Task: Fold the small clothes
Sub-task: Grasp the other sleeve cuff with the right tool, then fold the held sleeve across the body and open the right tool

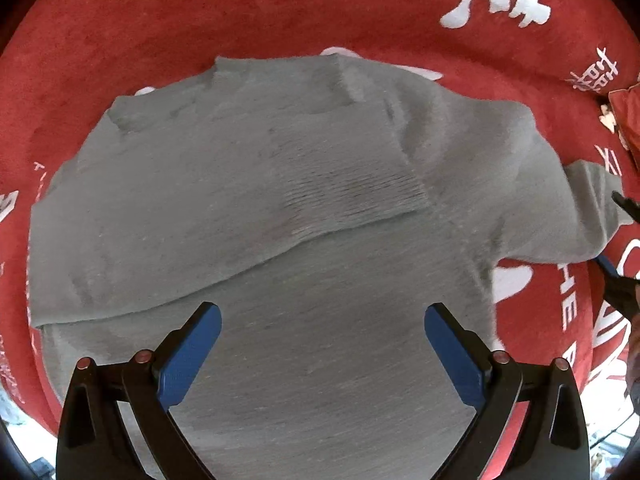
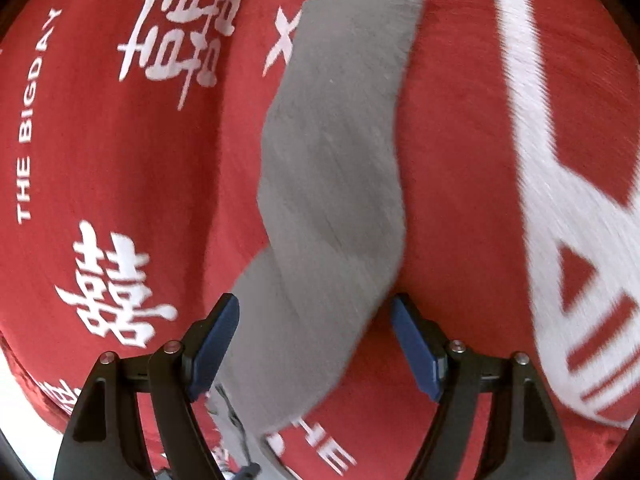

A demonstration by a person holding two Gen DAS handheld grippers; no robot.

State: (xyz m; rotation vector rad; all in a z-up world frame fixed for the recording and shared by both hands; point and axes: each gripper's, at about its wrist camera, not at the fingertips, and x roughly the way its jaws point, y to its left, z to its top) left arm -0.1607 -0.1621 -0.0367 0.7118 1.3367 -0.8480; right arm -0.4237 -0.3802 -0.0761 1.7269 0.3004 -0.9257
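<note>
Both jaws are standing spread, the left gripper [image 1: 322,322] hovering over the grey sweater [image 1: 248,184] lying on the red cloth [image 1: 160,20], the right gripper [image 2: 316,316] straddling its sleeve [image 2: 336,152] unpinched.

One grey sweater [image 1: 248,208], one red printed blanket [image 1: 120,40], two hand-held grippers, left [image 1: 322,350] and right [image 2: 316,340]

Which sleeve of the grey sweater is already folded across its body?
The sleeve with the ribbed cuff, lying flat across the grey sweater. The other sleeve stretches out over the red blanket, between the right claw pads, ungripped.
</note>
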